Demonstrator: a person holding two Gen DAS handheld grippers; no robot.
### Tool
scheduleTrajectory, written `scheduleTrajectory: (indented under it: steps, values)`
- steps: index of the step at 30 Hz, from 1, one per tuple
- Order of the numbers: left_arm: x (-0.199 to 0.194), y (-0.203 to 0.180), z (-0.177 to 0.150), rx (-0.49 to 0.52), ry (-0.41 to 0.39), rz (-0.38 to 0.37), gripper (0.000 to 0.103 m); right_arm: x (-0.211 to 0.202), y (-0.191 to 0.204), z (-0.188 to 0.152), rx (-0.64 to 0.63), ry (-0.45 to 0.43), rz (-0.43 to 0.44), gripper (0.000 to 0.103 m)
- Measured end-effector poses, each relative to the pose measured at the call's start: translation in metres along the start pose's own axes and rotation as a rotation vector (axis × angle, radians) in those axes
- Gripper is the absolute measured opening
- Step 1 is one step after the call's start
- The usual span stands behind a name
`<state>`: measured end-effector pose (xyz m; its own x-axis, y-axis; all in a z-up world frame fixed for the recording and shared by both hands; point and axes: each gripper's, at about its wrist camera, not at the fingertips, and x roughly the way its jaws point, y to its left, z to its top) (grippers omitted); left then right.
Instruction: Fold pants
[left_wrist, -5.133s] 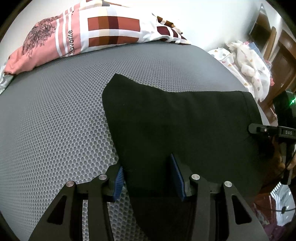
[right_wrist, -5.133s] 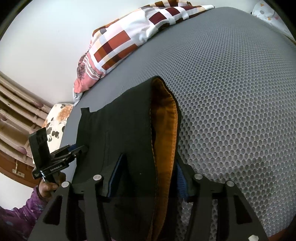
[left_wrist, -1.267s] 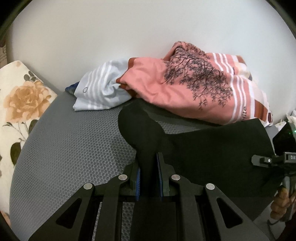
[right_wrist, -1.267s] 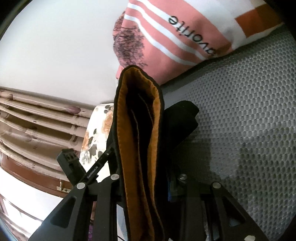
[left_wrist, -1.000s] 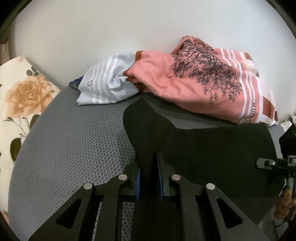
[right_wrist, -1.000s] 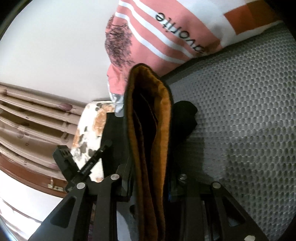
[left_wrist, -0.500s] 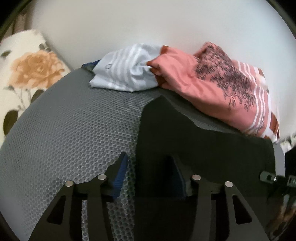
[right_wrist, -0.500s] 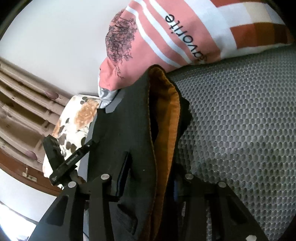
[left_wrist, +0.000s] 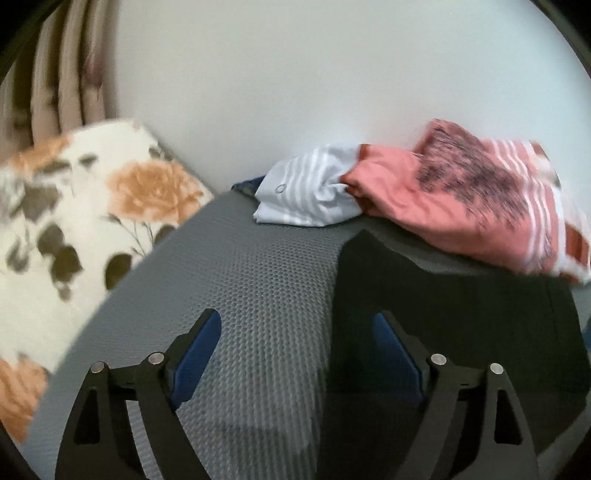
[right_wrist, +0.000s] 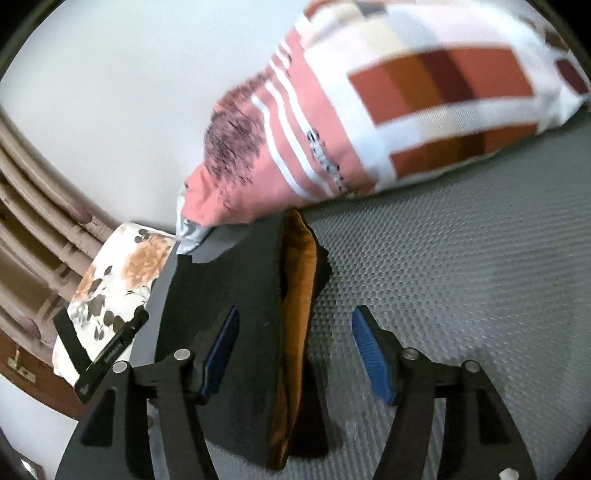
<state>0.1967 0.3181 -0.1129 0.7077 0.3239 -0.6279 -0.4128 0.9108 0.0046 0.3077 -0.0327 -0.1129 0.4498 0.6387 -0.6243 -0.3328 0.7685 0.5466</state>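
Black pants (left_wrist: 443, 314) lie folded, lower centre; left gripper (left_wrist: 295, 347) and right gripper (right_wrist: 295, 350) stand wide, empty. Soft, limp cloth seems best pinched at the layered orange-lined edge (right_wrist: 295, 288).

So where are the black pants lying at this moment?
The black pants lie on the grey mesh mattress, in the right half of the left wrist view. Their far edge is near the pink patterned bedding by the wall.

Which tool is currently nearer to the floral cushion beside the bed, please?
Left. The left tool hangs open near the mattress edge beside the floral cushion; the right tool straddles the pants' orange-lined edge, farther off.
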Motion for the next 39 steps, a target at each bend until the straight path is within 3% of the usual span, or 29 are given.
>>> scheduleTrajectory:
  steps: [3,6,9,11,14,24,30,34,39]
  values:
    - [-0.028,-0.014,-0.006,0.060,-0.043,0.005,0.089,-0.026,0.030,-0.013,-0.117,-0.045,-0.061,0.062]
    - [-0.058,-0.027,-0.010,0.100,-0.088,0.008,0.091,-0.040,0.064,-0.034,-0.235,-0.081,-0.136,0.076]
    - [-0.086,-0.038,-0.013,0.124,-0.128,0.012,0.092,-0.055,0.085,-0.055,-0.283,-0.142,-0.190,0.082]
    - [-0.103,-0.042,-0.013,0.121,-0.144,-0.004,0.093,-0.061,0.096,-0.065,-0.306,-0.170,-0.230,0.092]
    - [-0.127,-0.046,-0.013,0.119,-0.172,-0.021,0.097,-0.076,0.103,-0.074,-0.297,-0.202,-0.270,0.095]
    - [-0.188,-0.045,-0.007,0.103,-0.217,-0.067,0.103,-0.113,0.122,-0.087,-0.264,-0.226,-0.267,0.098]
    - [-0.211,-0.041,-0.006,0.081,-0.255,-0.032,0.103,-0.129,0.130,-0.091,-0.269,-0.233,-0.249,0.099]
    - [-0.223,-0.035,-0.002,0.047,-0.281,-0.081,0.103,-0.134,0.137,-0.095,-0.295,-0.237,-0.249,0.099]
    - [-0.231,-0.037,0.005,0.063,-0.280,-0.067,0.103,-0.135,0.141,-0.096,-0.295,-0.231,-0.238,0.100]
